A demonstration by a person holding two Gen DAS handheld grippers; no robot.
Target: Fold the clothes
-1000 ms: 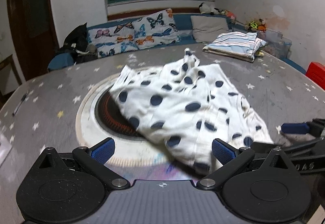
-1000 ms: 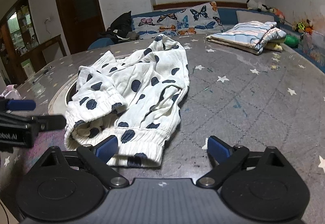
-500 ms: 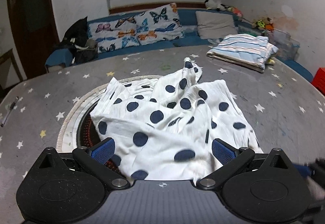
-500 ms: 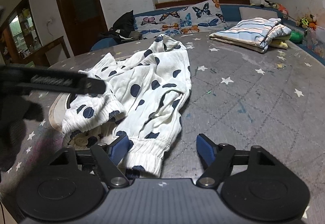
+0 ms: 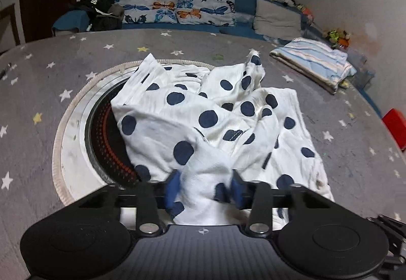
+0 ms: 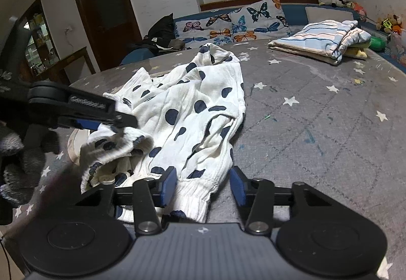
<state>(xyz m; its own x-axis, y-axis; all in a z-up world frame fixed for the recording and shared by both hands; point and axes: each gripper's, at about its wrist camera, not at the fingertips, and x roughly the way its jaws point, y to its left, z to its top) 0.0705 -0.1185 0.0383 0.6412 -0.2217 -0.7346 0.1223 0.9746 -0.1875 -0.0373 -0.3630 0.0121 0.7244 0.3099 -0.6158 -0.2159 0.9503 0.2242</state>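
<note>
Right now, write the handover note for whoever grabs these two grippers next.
Left gripper: shut on a bunched cuff of the white garment with navy polka dots.
Right gripper: open, the other ribbed cuff between its fingers, not pinched.
The garment lies crumpled on the grey star-print table, partly over the round inset.
The folded striped blue-and-white cloth sits at the far right.
Done: one cuff gripped.
Left: grip the second cuff, spread, fold.

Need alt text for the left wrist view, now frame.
The left gripper is shut on a bunched edge of the white polka-dot garment, which lies crumpled on a grey star-print table. A folded striped garment sits far right; a sofa with butterfly cushions is behind.
</note>
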